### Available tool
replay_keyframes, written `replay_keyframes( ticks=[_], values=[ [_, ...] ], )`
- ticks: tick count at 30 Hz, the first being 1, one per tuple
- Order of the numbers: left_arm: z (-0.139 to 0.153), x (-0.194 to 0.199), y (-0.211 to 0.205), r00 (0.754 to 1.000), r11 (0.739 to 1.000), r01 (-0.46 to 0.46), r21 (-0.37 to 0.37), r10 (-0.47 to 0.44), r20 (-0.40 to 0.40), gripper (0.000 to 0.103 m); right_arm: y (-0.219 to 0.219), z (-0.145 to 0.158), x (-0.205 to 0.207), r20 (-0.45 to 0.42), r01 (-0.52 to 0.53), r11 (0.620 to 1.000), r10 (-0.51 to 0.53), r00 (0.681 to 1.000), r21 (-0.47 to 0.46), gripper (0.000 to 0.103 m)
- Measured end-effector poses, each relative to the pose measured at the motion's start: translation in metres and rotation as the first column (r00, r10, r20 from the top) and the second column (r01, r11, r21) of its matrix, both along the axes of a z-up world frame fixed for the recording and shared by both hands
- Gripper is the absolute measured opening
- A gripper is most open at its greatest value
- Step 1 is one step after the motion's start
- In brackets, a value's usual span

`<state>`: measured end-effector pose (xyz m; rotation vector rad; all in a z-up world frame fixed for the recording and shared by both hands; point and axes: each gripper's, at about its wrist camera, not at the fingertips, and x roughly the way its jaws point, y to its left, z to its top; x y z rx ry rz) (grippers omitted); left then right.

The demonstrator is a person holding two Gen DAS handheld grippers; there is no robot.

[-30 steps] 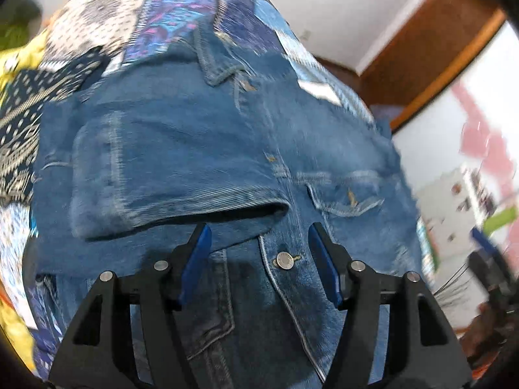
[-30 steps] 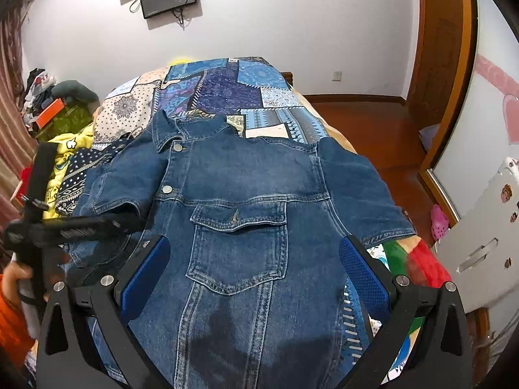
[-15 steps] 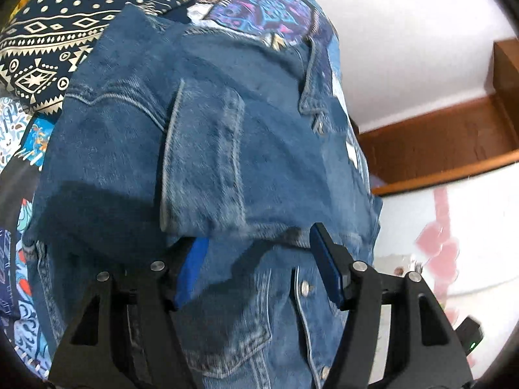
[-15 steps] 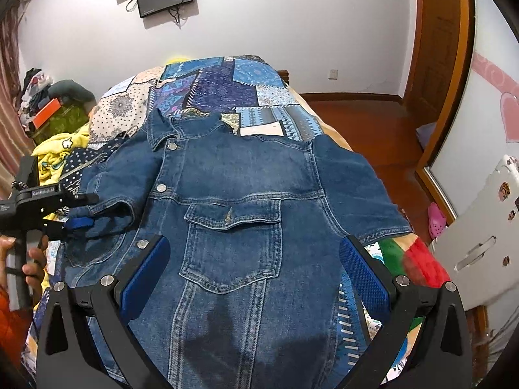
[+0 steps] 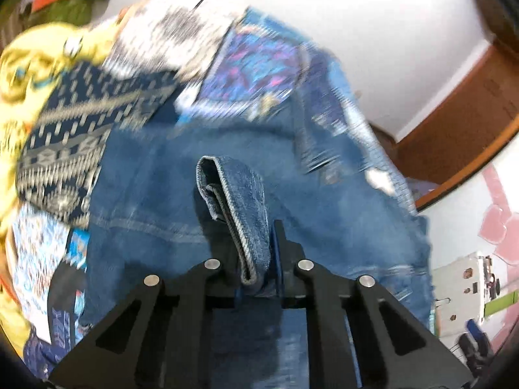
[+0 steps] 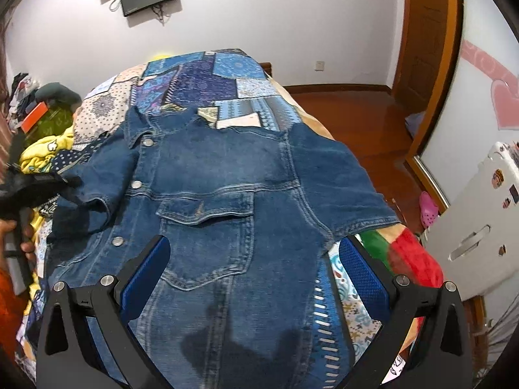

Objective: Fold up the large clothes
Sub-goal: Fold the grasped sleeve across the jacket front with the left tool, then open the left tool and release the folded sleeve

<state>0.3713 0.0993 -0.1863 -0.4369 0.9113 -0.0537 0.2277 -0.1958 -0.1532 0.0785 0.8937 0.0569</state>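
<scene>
Denim jacket [image 6: 227, 194] lies front-up, spread flat on bed [image 6: 227, 74] over patchwork quilt. Left claw [image 5: 259, 259] closing, jaws nearly together, pinching folded sleeve cuff [image 5: 236, 201] between pads; cuff sticks up past fingertips. Left wrist view motion-blurred. In right wrist view, left claw [image 6: 69, 183] sits at jacket's left sleeve, hand [image 6: 19, 233] below it. Right claw [image 6: 253, 278] spread wide, nothing between pads, hovering over jacket's lower front.
</scene>
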Motion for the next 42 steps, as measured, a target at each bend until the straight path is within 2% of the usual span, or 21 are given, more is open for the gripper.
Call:
replay_keyframes(
  ticks=[4,9,14,20,24,31,33,38,40,42],
  values=[
    [0.049,0.008,-0.03,0.991,0.998,0.061,0.024,-0.064,0.116,0.01,-0.013,-0.003,0.002,-0.015,0.033,0.999,-0.032,0.999,0.038,0.103],
    [0.099,0.028,-0.091,0.957,0.984,0.16,0.077,-0.174,0.234,0.008,-0.027,-0.001,0.0,-0.008,0.066,0.992,-0.065,0.998,0.111,0.103],
    [0.109,0.038,-0.152,0.92,0.957,0.263,0.125,-0.288,0.266,0.006,-0.036,0.002,-0.002,0.009,0.084,0.993,-0.085,0.996,0.088,0.103],
    [0.076,0.055,-0.208,0.916,0.933,0.344,0.11,-0.359,0.178,0.006,-0.052,0.002,-0.005,0.011,0.107,0.992,-0.108,0.994,0.062,0.103],
    [0.041,0.062,-0.234,0.912,0.916,0.392,0.084,-0.399,0.096,0.006,-0.063,-0.002,-0.006,0.002,0.128,0.989,-0.129,0.992,0.069,0.103],
    [-0.01,0.062,-0.267,0.88,0.876,0.474,0.085,-0.471,-0.054,0.006,-0.078,-0.014,-0.005,-0.037,0.155,0.984,-0.152,0.988,0.093,0.103],
    [-0.022,0.059,-0.273,0.86,0.861,0.506,0.055,-0.498,-0.107,0.006,-0.079,-0.016,-0.006,-0.041,0.159,0.984,-0.156,0.987,0.085,0.103],
    [-0.025,0.045,-0.284,0.82,0.819,0.567,0.092,-0.551,-0.153,0.01,-0.078,-0.018,-0.007,-0.046,0.156,0.986,-0.154,0.987,0.054,0.103],
    [-0.019,0.039,-0.285,0.802,0.804,0.591,0.067,-0.578,-0.15,0.012,-0.079,-0.019,-0.008,-0.05,0.154,0.987,-0.152,0.987,0.05,0.103],
    [-0.01,0.033,-0.284,0.795,0.797,0.602,0.051,-0.591,-0.14,0.012,-0.08,-0.018,-0.01,-0.05,0.154,0.987,-0.152,0.987,0.043,0.103]
  ],
)
